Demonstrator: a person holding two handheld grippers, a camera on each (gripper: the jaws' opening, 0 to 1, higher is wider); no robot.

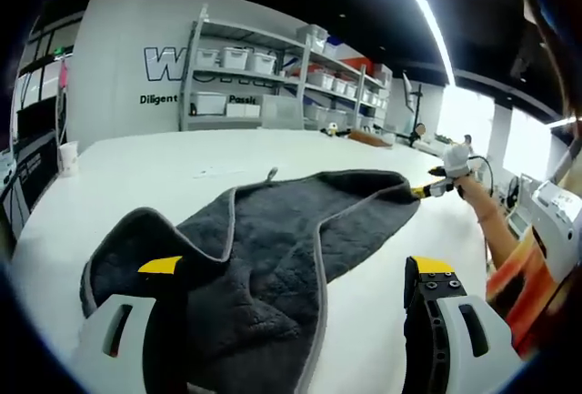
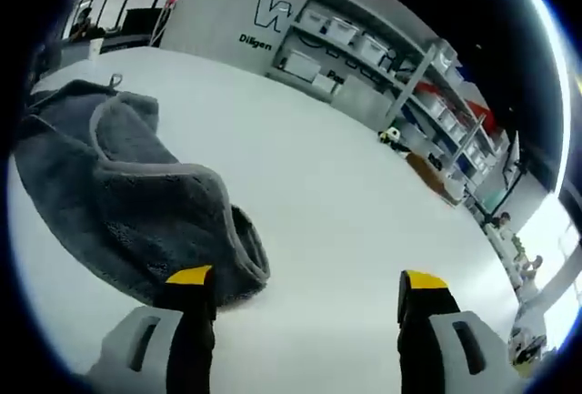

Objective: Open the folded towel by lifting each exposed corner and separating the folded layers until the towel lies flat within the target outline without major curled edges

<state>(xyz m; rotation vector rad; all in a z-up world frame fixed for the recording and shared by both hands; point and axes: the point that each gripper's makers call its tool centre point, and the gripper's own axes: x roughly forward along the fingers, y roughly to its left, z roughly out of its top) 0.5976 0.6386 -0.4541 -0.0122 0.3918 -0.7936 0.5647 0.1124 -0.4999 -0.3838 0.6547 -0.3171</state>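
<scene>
A dark grey towel point(image 1: 273, 239) with a lighter hem lies rumpled and partly folded on the white table point(image 1: 164, 166). My left gripper point(image 1: 296, 271) is open just above the towel's near end, and the cloth spreads between its yellow-tipped jaws and against the left one. In the left gripper view the right gripper point(image 1: 429, 189), held by a hand, sits at the towel's far right corner. In the right gripper view the towel point(image 2: 118, 194) lies to the left, its curled corner beside the left jaw. My right gripper point(image 2: 305, 285) is open over bare table.
Shelves with white bins point(image 1: 264, 66) stand behind the table. A paper cup point(image 1: 67, 157) is at the far left edge. Small objects point(image 1: 364, 136) lie at the far side. The person's arm point(image 1: 496, 230) reaches in from the right.
</scene>
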